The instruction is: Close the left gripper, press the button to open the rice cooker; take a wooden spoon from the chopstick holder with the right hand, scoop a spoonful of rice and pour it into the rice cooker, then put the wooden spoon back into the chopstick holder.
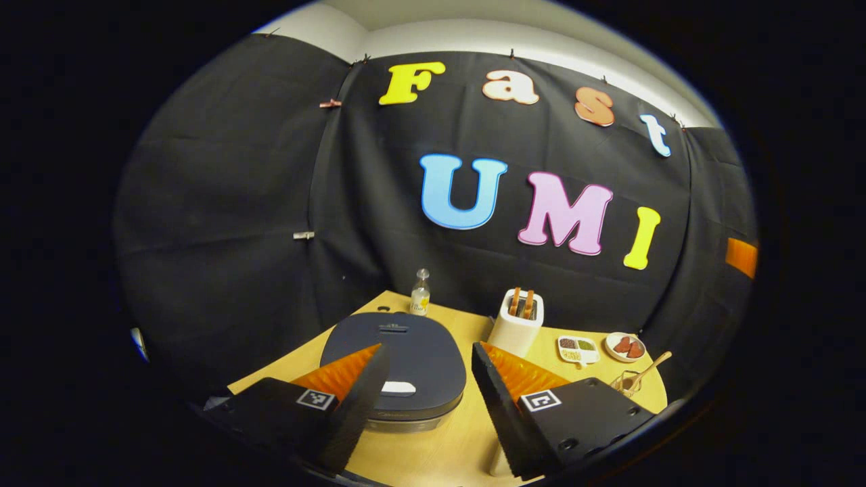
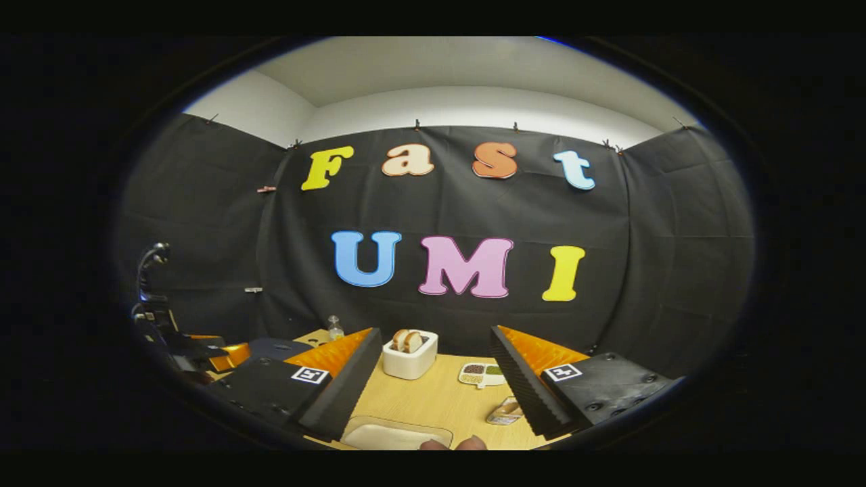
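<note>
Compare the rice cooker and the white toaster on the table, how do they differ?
The rice cooker is dark, low and wide with its lid shut; the toaster is white, taller and narrower, open at the top with bread slices standing in its slots. The rice cooker sits nearer the left gripper than the toaster. Both stand on the wooden table.

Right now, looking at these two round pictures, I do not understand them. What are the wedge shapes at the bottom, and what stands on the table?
No robot is here: a person holds one pair of tongs in each hand, and a camera rides on each. The wedges are the fingers. The left gripper view looks past the left tongs, open, hanging above the closed rice cooker and holding nothing. The right gripper view looks past the right tongs, also open and holding nothing.

On the wooden table stand a small bottle, a white toaster with bread, a divided dish, a small plate, and a clear holder with the wooden spoon. Near the right tongs lies a pale tray.
</note>
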